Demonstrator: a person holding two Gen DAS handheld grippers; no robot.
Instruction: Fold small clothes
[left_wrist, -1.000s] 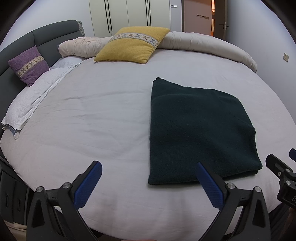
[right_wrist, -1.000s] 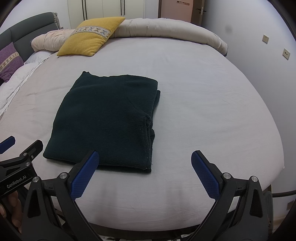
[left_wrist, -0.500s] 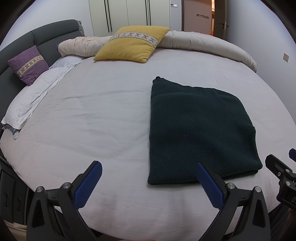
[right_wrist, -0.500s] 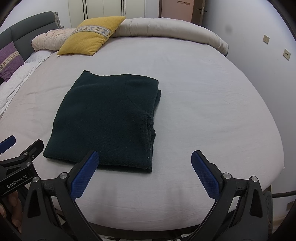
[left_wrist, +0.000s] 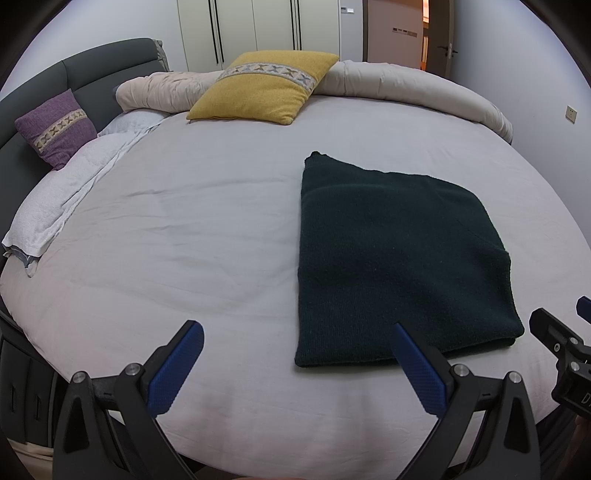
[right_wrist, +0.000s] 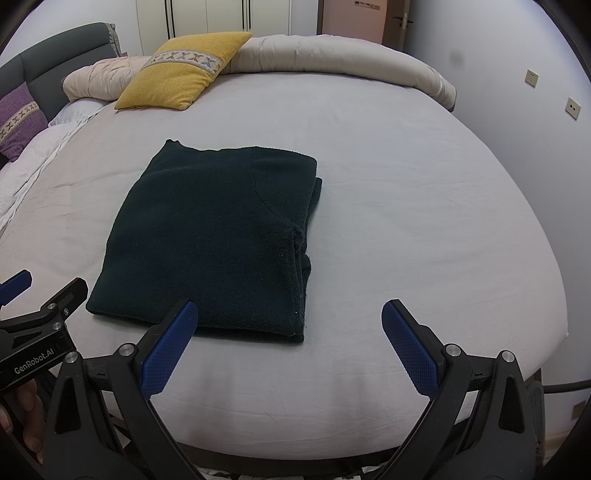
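A dark green knitted garment (left_wrist: 399, 258) lies folded into a flat rectangle on the white bed sheet (left_wrist: 184, 240). It also shows in the right wrist view (right_wrist: 214, 236), with stacked layers along its right edge. My left gripper (left_wrist: 295, 365) is open and empty, held over the bed's front edge, left of the garment's near corner. My right gripper (right_wrist: 288, 339) is open and empty, just in front of the garment's near right corner. Neither touches the cloth.
A yellow cushion (left_wrist: 262, 88) and a rolled beige duvet (left_wrist: 406, 85) lie at the far side of the bed. A purple cushion (left_wrist: 55, 125) leans on the grey headboard at left, beside a white blanket (left_wrist: 59, 195). A wall (right_wrist: 535, 140) stands close on the right.
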